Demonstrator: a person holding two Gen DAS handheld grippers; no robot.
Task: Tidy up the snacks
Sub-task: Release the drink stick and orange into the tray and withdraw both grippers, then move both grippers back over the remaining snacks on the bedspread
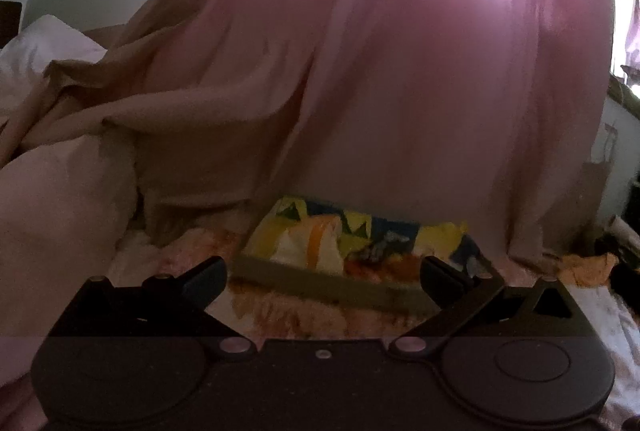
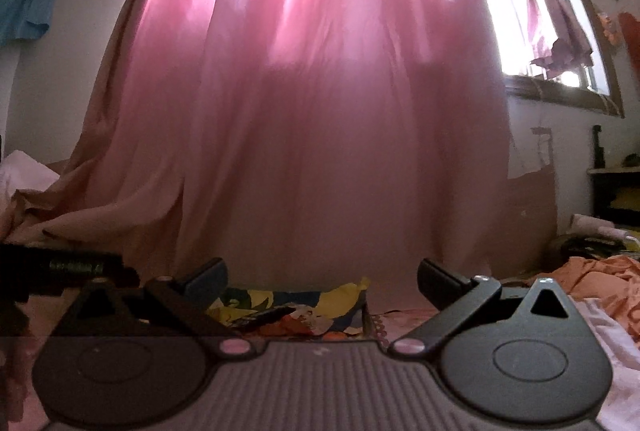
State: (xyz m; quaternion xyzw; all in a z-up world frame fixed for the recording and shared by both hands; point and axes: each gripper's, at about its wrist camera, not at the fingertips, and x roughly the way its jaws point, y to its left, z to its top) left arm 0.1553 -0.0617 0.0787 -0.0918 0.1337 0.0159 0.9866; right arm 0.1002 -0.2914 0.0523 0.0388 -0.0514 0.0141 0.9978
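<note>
Your left gripper (image 1: 324, 277) and right gripper (image 2: 322, 281) both gape wide, holding nothing. The tray (image 1: 320, 285) of snack packets (image 1: 320, 243) lies straight ahead under the pink curtain (image 1: 400, 71), long axis crosswise; your left looks nearer.

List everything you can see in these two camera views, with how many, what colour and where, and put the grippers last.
tray: one, olive green, on the bed cover ahead of both grippers
snack packets: a pile, count unclear, yellow, blue, white and orange, lying in the tray
curtain: one, pink, hanging behind the tray
window: one, bright, right of the curtain
pillow: one, white, far left
orange cloth: one, crumpled, right of the tray
blue garment: one, hanging on the left wall
left gripper: black, jaws wide, holding nothing
right gripper: black, jaws wide, holding nothing
</note>
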